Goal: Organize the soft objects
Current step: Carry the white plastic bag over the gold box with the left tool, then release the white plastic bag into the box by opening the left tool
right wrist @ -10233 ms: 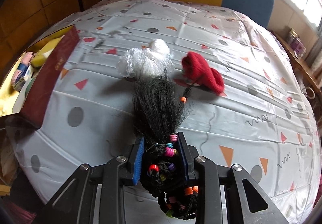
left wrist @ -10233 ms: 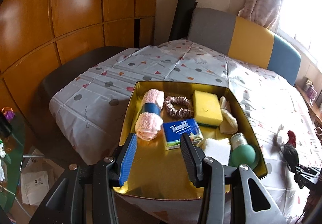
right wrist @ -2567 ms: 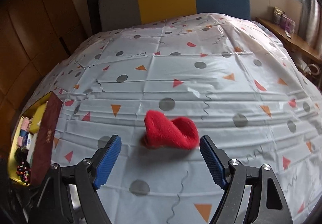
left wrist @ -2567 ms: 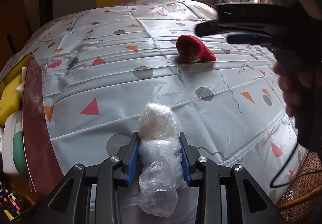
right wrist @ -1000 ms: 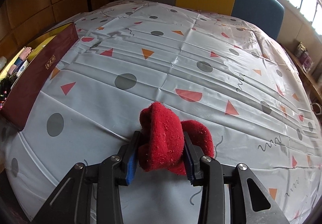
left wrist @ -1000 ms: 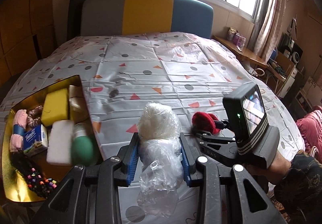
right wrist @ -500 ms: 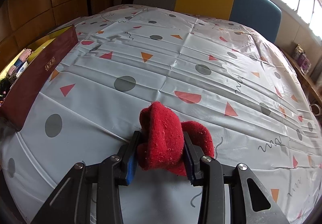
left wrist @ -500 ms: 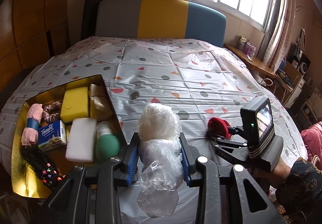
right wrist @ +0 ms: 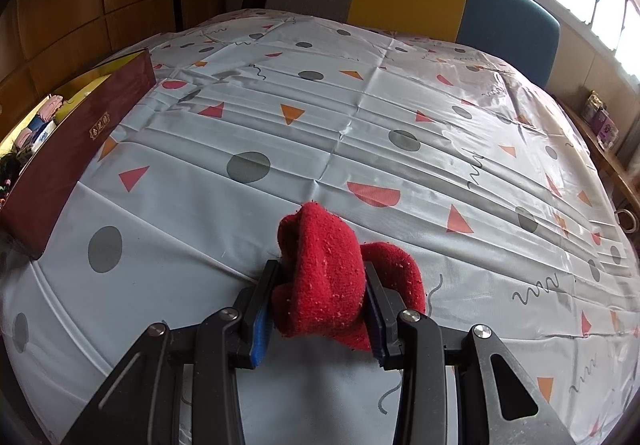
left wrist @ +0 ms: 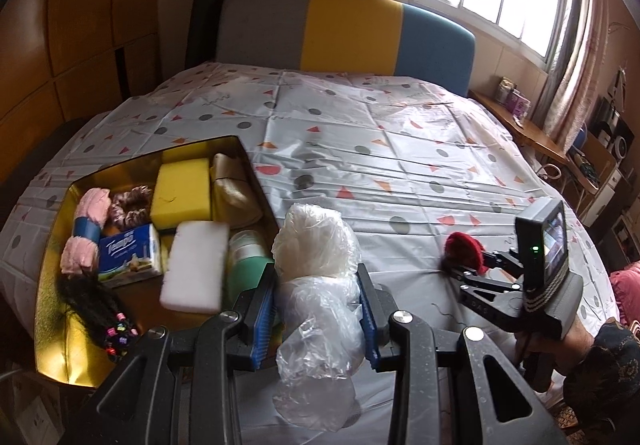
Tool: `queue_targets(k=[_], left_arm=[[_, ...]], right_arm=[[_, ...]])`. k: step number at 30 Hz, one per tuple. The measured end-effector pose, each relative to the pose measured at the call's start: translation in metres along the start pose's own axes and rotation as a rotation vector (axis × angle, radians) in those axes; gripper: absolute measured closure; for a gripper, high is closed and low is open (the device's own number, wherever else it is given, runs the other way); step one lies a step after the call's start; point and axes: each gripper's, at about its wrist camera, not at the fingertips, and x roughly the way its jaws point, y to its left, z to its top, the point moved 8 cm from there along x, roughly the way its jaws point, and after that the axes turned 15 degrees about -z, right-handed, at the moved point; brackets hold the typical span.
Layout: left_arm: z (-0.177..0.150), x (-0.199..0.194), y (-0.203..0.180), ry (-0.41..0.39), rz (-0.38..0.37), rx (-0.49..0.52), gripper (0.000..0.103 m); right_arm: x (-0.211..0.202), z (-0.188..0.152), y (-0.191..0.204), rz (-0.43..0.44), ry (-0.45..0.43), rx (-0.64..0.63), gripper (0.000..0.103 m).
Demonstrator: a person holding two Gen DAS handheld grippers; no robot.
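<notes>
My left gripper (left wrist: 318, 287) is shut on a crumpled clear plastic bag (left wrist: 316, 269), held in the air just right of the gold box (left wrist: 52, 229). The box holds a yellow sponge (left wrist: 182, 191), a white sponge (left wrist: 196, 265), a tissue pack (left wrist: 128, 251), a pink rolled towel (left wrist: 86, 229), a scrunchie (left wrist: 130, 205), a green bottle (left wrist: 248, 269) and a black braided hairpiece (left wrist: 96, 309). My right gripper (right wrist: 322, 283) is shut on a red sock (right wrist: 332, 277) at the tablecloth; the red sock (left wrist: 464, 249) also shows in the left wrist view.
A patterned tablecloth (right wrist: 360, 125) covers the table. The box's dark red wall (right wrist: 76, 141) stands at the left. A grey, yellow and blue seat back (left wrist: 348, 29) is behind the table. A person's hand and sleeve (left wrist: 592, 361) hold the right gripper.
The left gripper with the plastic bag has shifted left towards the box, so more of the box's inside shows. The right gripper keeps still on the red sock.
</notes>
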Motion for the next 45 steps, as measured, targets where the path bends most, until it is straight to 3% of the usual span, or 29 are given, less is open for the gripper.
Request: queue_targets(k=[5,12,15,19,24,30,33,36,42,45], left_arm=[[0.001,-0.016,0.027,-0.019,0.027,-0.043,0.067],[0.009,-0.083,0.118,-0.132,0.152,-0.21,0.067],[0.0,-0.12,0.169,-0.178,0.23,-0.312,0.067],[-0.025,-0.14,0.205,-0.178,0.263,-0.409,0.068],[-0.044,-0.116,0.207,-0.113,0.205,-0.454,0.067],[-0.024,-0.068,0.18,-0.076,0.036,-0.493,0.067],[-0.018,-0.046,0.168,-0.047,-0.001,-0.497,0.067],[-0.021,-0.016,0.17,0.016,0.012,-0.503,0.066],[-0.042,0.004,0.182,0.106,0.08,-0.515,0.058],[-0.042,0.0,0.182,0.09,0.084,-0.495,0.044]], right_arm=[[0.0,0.0,0.0,0.0,0.0,0.0,0.064],[0.0,0.0,0.0,-0.002,0.0,-0.001,0.064],[0.0,0.0,0.001,-0.002,0.0,-0.002,0.064],[0.0,0.0,0.001,-0.004,0.0,-0.005,0.064],[0.0,0.001,0.001,-0.005,-0.002,-0.008,0.064],[0.001,0.001,0.001,-0.007,-0.003,-0.01,0.063],[0.001,0.001,0.001,-0.009,-0.003,-0.012,0.063],[0.002,0.001,0.001,-0.008,-0.003,-0.012,0.063],[0.002,0.002,0.001,-0.008,-0.003,-0.011,0.063],[0.002,0.002,0.001,-0.008,-0.004,-0.011,0.063]])
